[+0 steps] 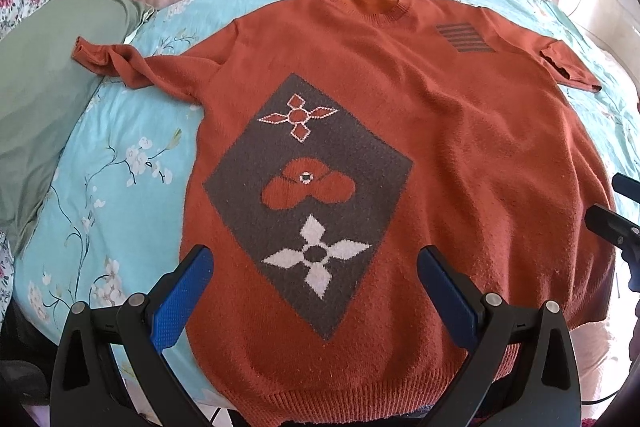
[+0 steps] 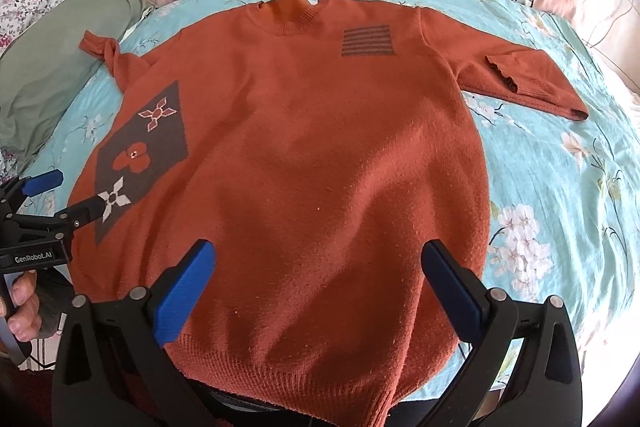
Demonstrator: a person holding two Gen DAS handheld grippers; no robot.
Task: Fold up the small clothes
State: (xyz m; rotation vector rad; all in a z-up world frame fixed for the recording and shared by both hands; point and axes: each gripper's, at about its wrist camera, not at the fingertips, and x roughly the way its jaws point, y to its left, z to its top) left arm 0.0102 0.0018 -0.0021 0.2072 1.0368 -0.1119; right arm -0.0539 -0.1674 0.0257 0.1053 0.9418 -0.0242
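Rust-orange knitted sweater [image 1: 460,147] with a grey diamond patch lies flat, face up, on the turquoise floral bedsheet [image 1: 120,163], soft and floppy I judge, so with my left gripper [image 1: 316,291] and right gripper [image 2: 320,287] both wide open and empty, I'd pinch its ribbed hem [image 2: 304,383].

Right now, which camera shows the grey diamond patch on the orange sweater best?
The left wrist view: the diamond patch sits central, large, all three flower motifs clear. The right wrist view shows it small at the left edge, its lower corner hidden by the left tool.
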